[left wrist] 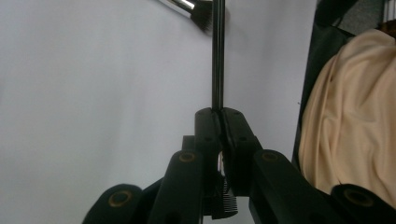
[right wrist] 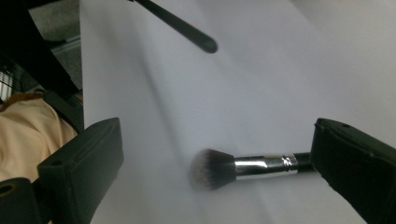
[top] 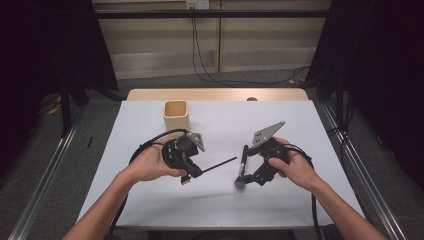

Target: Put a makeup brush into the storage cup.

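A thin black rod-like brush handle (top: 220,164) is being clamped between the closed jaws of the left gripper (left wrist: 218,113), projecting straight out beyond the jaw tips. A makeup brush (right wrist: 243,166) with a dark rounded bristle head, silver ferrule and black handle is being seen between the parted jaws of the right gripper (right wrist: 215,154), its handle end lying against one jaw.

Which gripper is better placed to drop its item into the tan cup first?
Probably left. The left gripper is shut on a thin black stick and sits nearer the tan cup. The right gripper is open around a makeup brush.
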